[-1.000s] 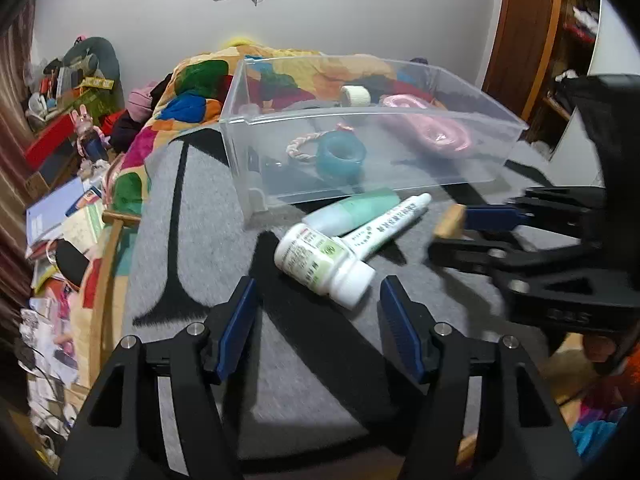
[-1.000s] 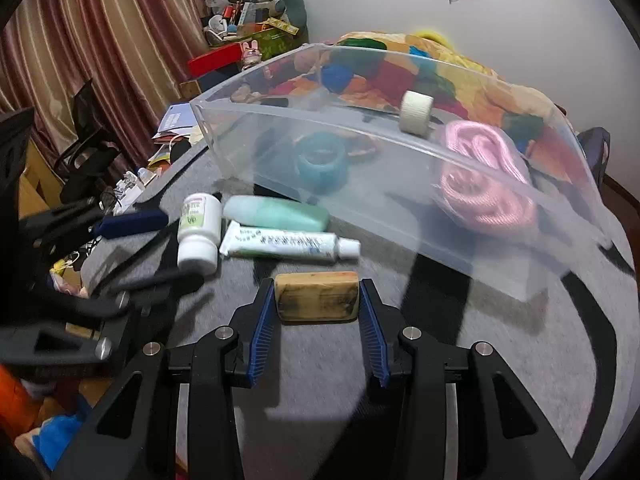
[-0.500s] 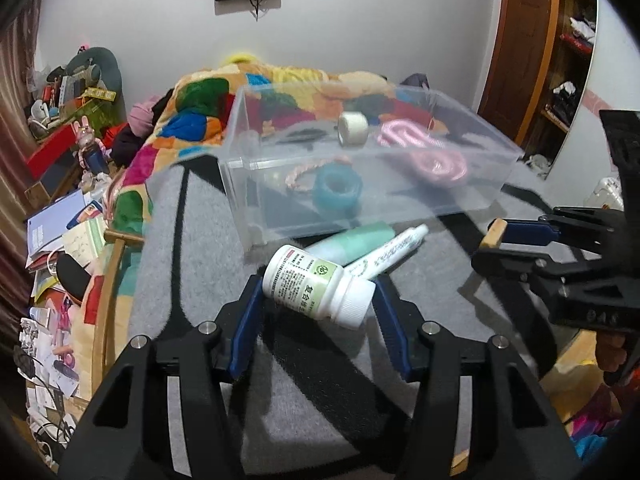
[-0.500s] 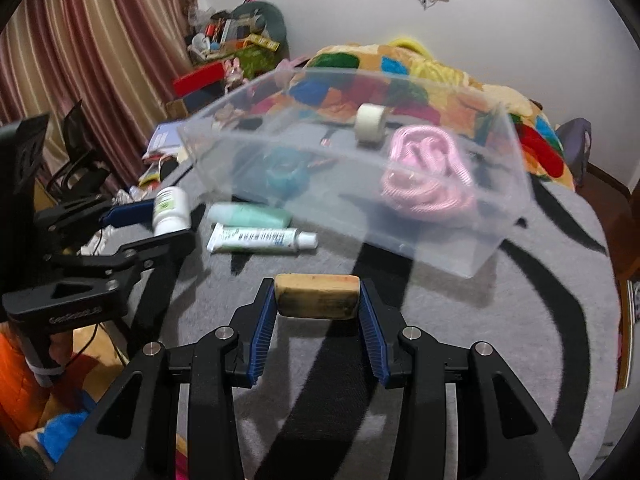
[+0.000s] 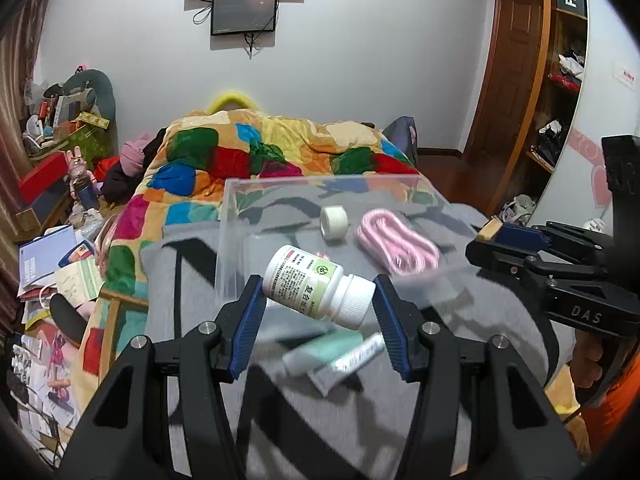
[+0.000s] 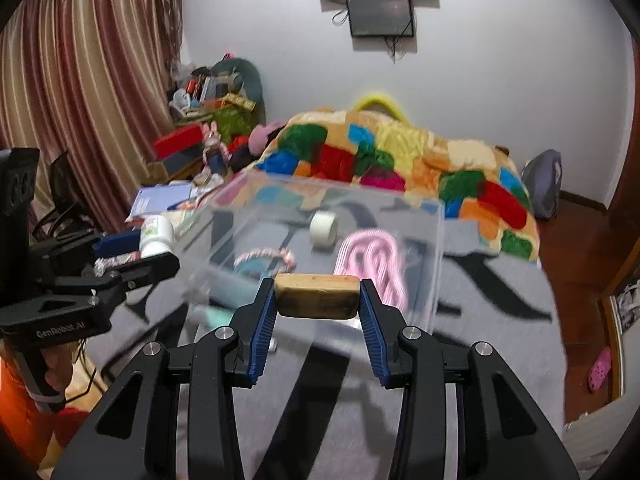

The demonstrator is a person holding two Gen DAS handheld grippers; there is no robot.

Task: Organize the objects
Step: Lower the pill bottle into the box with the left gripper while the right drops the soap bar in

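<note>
My left gripper (image 5: 318,310) is shut on a white pill bottle (image 5: 318,287) with a green label, held in the air in front of the clear plastic bin (image 5: 328,188). My right gripper (image 6: 317,312) is shut on a tan wooden block (image 6: 317,295), also raised before the bin (image 6: 320,196). The bin holds a white tape roll (image 5: 334,219), a pink coiled cord (image 5: 396,246) and a braided ring (image 6: 264,258). A green tube (image 5: 320,350) and a white tube (image 5: 352,360) lie on the grey cloth below the bottle.
The grey cloth with black stripes (image 6: 320,400) covers the table. A bed with a patchwork quilt (image 5: 260,152) lies behind. Clutter and papers (image 5: 44,248) fill the floor at left. A wooden door and shelves (image 5: 560,80) stand at right.
My left gripper closed on the pill bottle and lifted it off the cloth. Both grippers rose with their loads, and the bin now sits lower in both views.
</note>
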